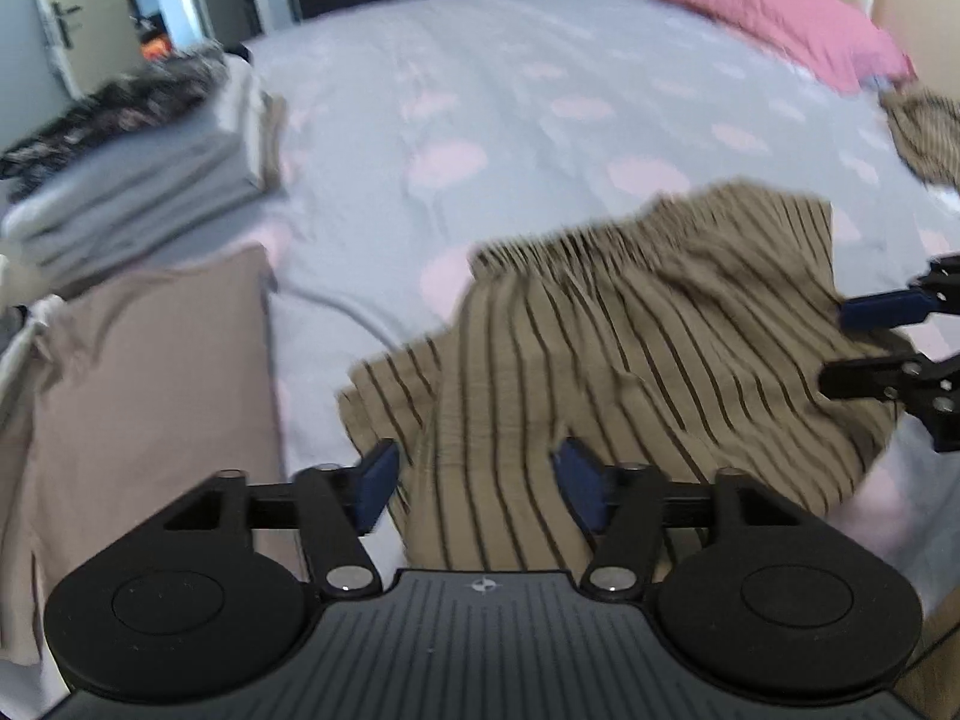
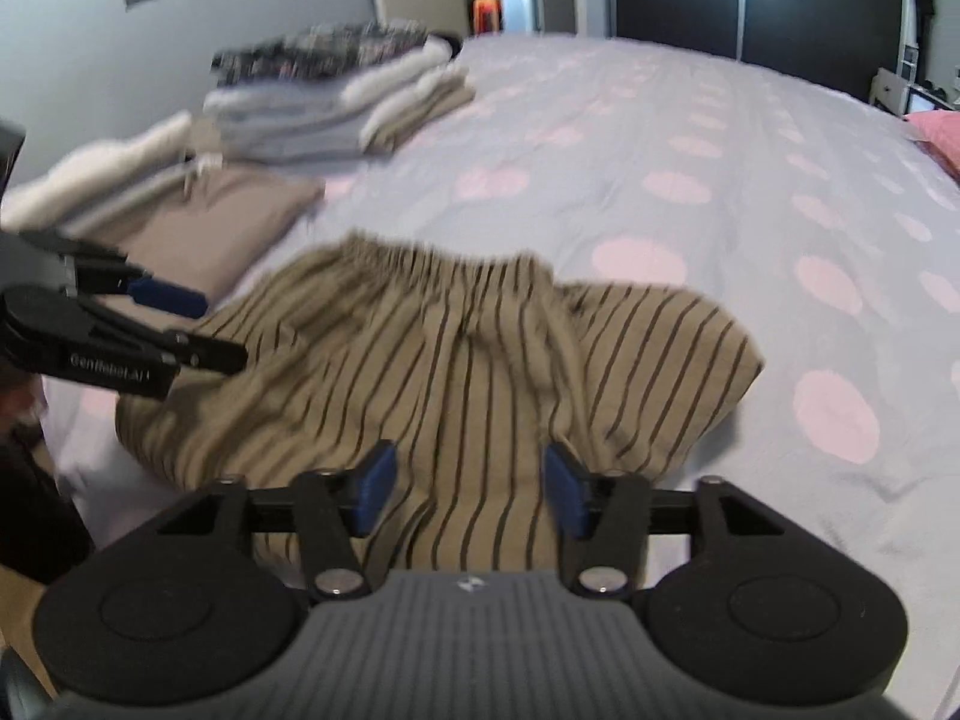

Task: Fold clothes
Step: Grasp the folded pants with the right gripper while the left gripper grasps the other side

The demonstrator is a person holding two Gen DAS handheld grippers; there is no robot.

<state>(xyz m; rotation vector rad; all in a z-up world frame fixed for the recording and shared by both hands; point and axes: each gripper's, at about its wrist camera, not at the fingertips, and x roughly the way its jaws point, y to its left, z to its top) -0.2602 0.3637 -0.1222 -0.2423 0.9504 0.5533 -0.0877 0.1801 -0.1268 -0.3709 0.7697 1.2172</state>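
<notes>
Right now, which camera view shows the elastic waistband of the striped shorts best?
The right wrist view: the gathered waistband of the striped shorts runs whole across the far edge. The left wrist view shows the waistband blurred and at a slant.

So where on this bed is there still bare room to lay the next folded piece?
The widest bare stretch of the spotted bedspread runs beyond the striped garment, toward the pink pillow. A narrower strip lies between that garment and the folded beige piece. The left edge is crowded: the stack of folded clothes sits there. Both grippers are open over the garment.
</notes>
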